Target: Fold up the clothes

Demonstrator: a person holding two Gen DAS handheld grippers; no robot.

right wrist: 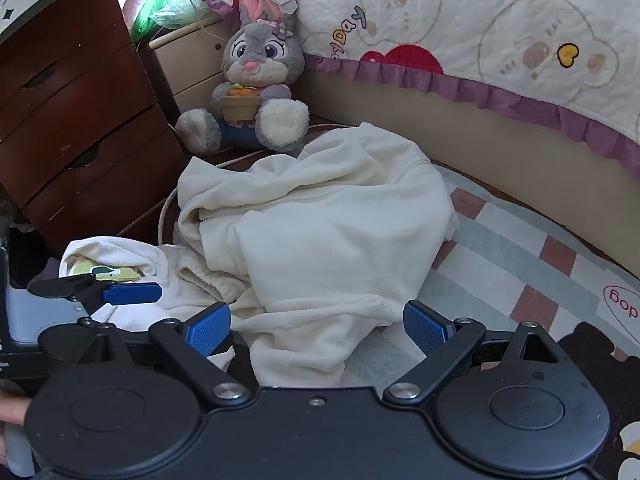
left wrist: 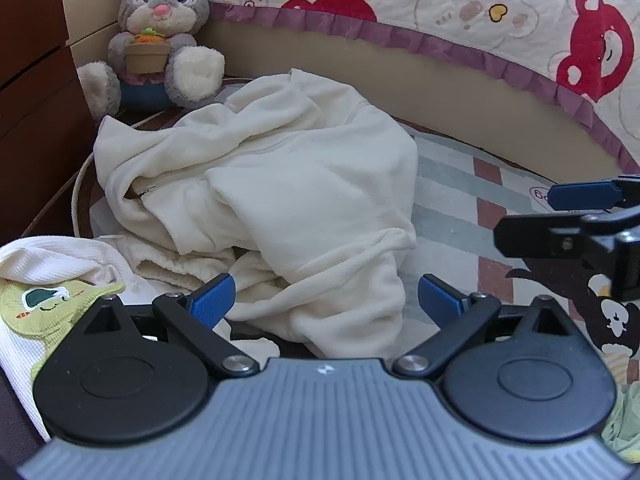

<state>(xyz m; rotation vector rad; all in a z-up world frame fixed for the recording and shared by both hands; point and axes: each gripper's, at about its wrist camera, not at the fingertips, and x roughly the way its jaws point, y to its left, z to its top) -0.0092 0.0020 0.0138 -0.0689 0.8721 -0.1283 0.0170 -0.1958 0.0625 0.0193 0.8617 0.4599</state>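
Cream fleece garment [left wrist: 280,200] lay in a crumpled heap on the checked floor mat [left wrist: 448,184], beside the bed with its quilted cover [left wrist: 480,20] and in front of a plush rabbit [left wrist: 160,40]. A zip opening showed at the heap's left side; a sleeve or cuffed end trailed toward the cameras. Shape read as a zip jacket, though the lie was too tangled to be sure.

Judged soft, thick, light and limp: it would sag and drape from any hold, not slip much on the ribbed pads. Best holds looked like the cuffed near end or a seamed edge, pinched through one layer only, then lifted and shaken flat before folding.

Left claw [left wrist: 326,300] stood wide, empty, hovering just short of the trailing end. Right claw [right wrist: 318,326] likewise wide and empty, over the same near edge.

A white waffle-knit piece with a green dinosaur patch [left wrist: 44,304] lay just left of the heap, touching it. Dark wooden drawers [right wrist: 72,120] stood behind.
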